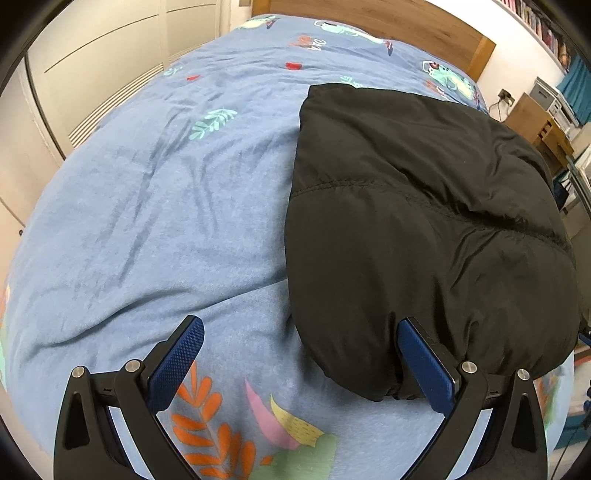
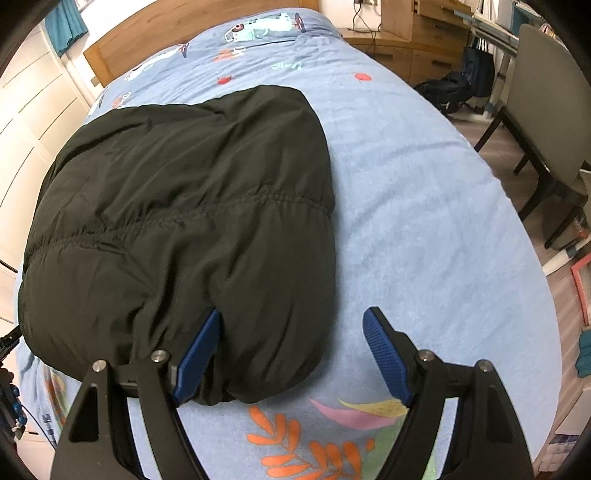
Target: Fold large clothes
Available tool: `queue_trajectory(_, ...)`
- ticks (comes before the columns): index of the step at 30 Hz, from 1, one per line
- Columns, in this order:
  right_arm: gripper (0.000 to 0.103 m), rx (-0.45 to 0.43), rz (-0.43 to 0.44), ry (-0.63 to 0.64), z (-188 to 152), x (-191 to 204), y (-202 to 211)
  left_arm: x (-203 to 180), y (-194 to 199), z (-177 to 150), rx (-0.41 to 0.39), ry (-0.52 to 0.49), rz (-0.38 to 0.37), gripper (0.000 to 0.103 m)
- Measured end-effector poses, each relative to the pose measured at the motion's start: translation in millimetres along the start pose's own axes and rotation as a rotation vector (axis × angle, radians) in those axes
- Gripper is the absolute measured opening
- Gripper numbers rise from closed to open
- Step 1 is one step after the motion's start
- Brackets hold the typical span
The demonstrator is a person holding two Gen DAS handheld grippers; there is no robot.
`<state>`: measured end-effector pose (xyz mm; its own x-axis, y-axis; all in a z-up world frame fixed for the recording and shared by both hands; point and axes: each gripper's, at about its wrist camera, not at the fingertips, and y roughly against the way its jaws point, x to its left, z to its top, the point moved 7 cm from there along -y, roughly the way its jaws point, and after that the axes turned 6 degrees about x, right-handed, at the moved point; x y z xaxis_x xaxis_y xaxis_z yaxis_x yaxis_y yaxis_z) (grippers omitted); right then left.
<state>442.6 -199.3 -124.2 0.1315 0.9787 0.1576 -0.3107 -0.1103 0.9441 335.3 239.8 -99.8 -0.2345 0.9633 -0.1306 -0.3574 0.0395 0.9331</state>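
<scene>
A black padded jacket (image 1: 424, 229) lies folded into a thick bundle on the blue printed bedspread (image 1: 166, 206). In the left wrist view my left gripper (image 1: 301, 325) hangs open over the bundle's near left corner, its right pad against the fabric's edge and its left pad over bare bedspread. In the right wrist view the jacket (image 2: 184, 221) fills the left half. My right gripper (image 2: 291, 317) is open at the near right corner, with its left pad touching the jacket's bulge and its right pad above the bedspread (image 2: 424, 229). Neither gripper pinches the cloth.
A wooden headboard (image 1: 388, 18) closes the bed's far end. White wardrobe doors (image 1: 92, 66) stand left of the bed. On the right are a grey chair (image 2: 546, 110), wooden drawers (image 2: 424, 40), a dark bag (image 2: 447, 92) on the floor and a small wooden cabinet (image 1: 539, 125).
</scene>
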Motion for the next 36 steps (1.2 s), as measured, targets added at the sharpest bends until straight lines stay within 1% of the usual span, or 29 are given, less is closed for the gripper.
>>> queue_trajectory(5,0.078,0.006,0.031,-0.009,8.9,-6.3,-1.3,0.2,-4.7,9.2,0.004,-0.02,-0.012,0.102)
queue_trajectory(11,0.078,0.018,0.035,-0.02,19.9,-11.9,-8.1,-1.4,-10.6,23.0,0.005,-0.032,-0.024,0.102)
queue_trajectory(18,0.078,0.038,0.052,-0.018,29.9,-11.2,-17.5,1.6,-15.6,34.1,0.018,-0.034,-0.068,0.102)
queue_trajectory(24,0.078,0.036,0.082,-0.033,38.9,-14.1,-19.3,10.7,-19.6,40.6,0.042,0.01,-0.145,0.102)
queue_trajectory(26,0.078,0.034,0.101,-0.041,42.0,-15.1,-19.4,12.2,-21.7,42.2,0.057,0.025,-0.189,0.102)
queue_trajectory(28,0.078,0.038,0.122,-0.048,45.0,-16.6,-21.3,13.5,-25.5,43.2,0.085,0.045,-0.253,0.102)
queue_trajectory(31,0.078,0.041,0.164,-0.073,48.4,-20.7,-24.7,17.5,-30.1,44.6,0.106,0.082,-0.304,0.102)
queue_trajectory(36,0.078,0.093,0.285,-0.11,48.6,-19.2,-38.9,23.9,-37.1,46.3,0.132,0.138,-0.382,0.102)
